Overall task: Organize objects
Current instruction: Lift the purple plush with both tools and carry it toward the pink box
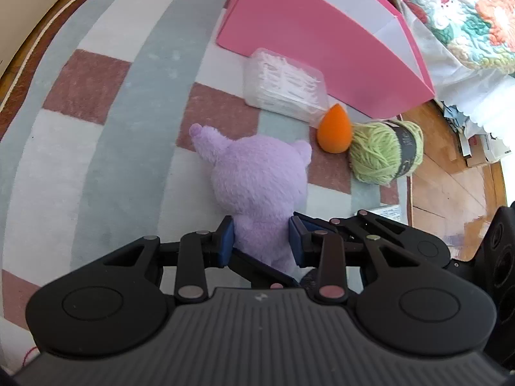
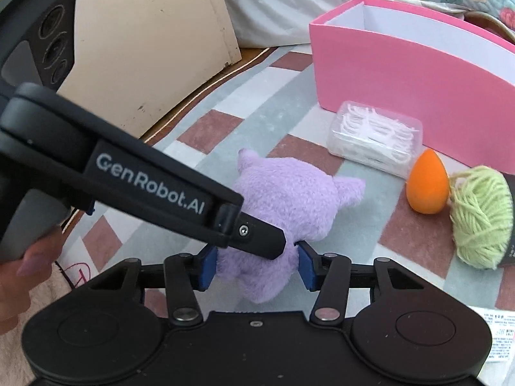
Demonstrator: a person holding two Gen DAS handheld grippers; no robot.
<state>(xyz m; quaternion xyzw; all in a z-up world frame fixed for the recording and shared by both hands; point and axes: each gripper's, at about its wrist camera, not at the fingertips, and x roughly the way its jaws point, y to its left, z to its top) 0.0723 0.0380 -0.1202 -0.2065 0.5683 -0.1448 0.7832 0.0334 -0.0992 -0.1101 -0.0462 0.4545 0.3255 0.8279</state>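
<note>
A checked rug (image 1: 122, 122) in grey, white and dusty red covers a wooden floor (image 1: 450, 177), with a bed under a flowered quilt (image 1: 466, 6) behind it. On the rug stands an open pink box (image 2: 402, 96), white inside. Just in front of the box lies a clear plastic case of floss picks (image 2: 375, 138), then an orange egg-shaped sponge (image 2: 426, 181) touching that case, and a ball of green yarn (image 2: 479, 218) right beside the sponge. Nearer the cameras is a purple plush toy (image 1: 257, 177), on or just above the rug (which of the two I cannot tell). Both pairs of tongs have it. The left tongs (image 1: 261, 241) are narrowed onto its lower body, the blue pads (image 1: 227, 241) pressing into the fur on either side. The right tongs (image 2: 256, 267) are set wider and hold the toy's bottom end from the other side, their pads sunk into the plush too. In the right wrist view the left tool crosses the picture on a slant, its tip against the toy, and a hand (image 2: 22, 257) grips its handle.
</note>
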